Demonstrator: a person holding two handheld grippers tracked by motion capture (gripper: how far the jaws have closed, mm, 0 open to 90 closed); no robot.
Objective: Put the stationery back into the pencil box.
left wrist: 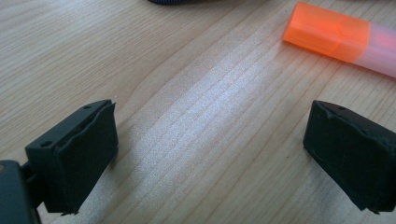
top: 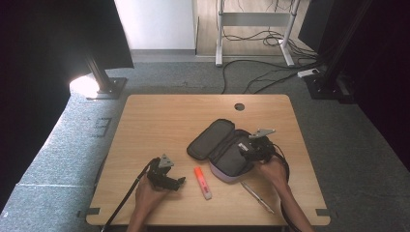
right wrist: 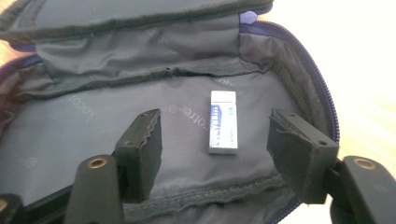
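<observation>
One eraser (right wrist: 223,122) in one open pouch (right wrist: 116,126); one highlighter (top: 202,182), one pen (top: 257,196).

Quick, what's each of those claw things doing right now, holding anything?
Left gripper: open, empty, over bare table.
Right gripper: open inside the pencil case, eraser lying loose between its jaws.

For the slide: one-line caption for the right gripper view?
Right gripper open above an eraser lying on the lining of the open pencil case.
</observation>
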